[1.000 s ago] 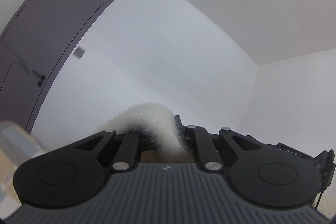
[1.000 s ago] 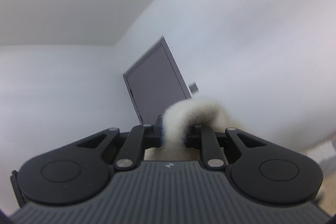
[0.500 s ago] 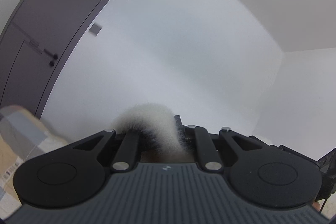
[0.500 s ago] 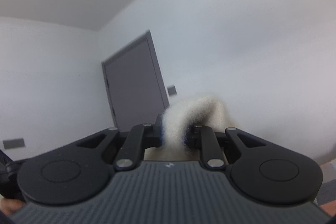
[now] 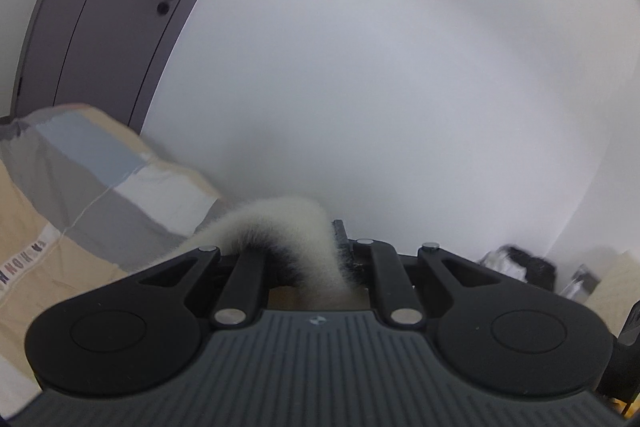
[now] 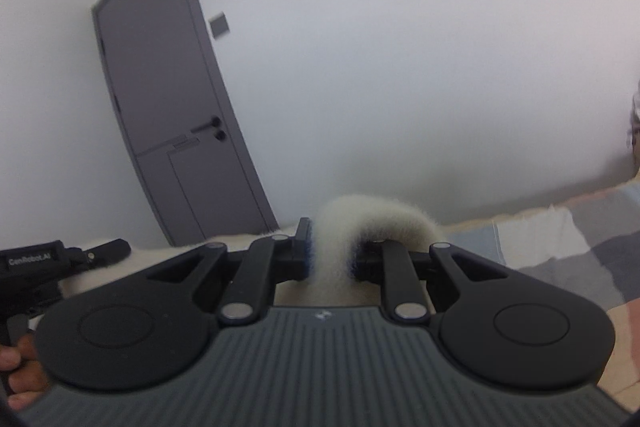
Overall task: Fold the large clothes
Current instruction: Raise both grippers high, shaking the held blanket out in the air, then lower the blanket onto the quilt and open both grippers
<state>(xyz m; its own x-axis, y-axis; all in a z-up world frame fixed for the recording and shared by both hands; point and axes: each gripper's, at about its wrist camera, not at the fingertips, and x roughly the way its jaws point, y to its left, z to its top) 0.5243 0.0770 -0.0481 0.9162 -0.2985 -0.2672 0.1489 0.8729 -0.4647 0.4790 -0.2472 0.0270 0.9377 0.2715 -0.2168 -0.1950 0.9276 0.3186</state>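
Pinching a fold of fluffy cream-white garment, the left hand-held gripper sits low in the middle of its own view, its black fingers drawn close around the fabric, which arches up over the left finger and drops down between the two. The right hand-held gripper is clenched on the same fluffy garment in the lower middle of its view; there the fleece rises between the blue-edged pads and curls over the right finger. Both cameras tilt upward toward a plain white wall. A grey door with a dark handle fills the upper left of the left view, and the same grey door leans through the left half of the right view, with a small grey wall switch just beside its upper right edge. At the left of the left view lies a bed with a pillow in beige, grey and pale blue patches; similar patchwork bedding runs along the right of the right view. At the far left of the right view the other gripper's black body appears, labelled in white, with more cream fleece spread behind it and the person's fingers wrapped on its handle at the lower left edge. Dark, blurred objects sit by the wall at the lower right of the left view; what they are cannot be told.
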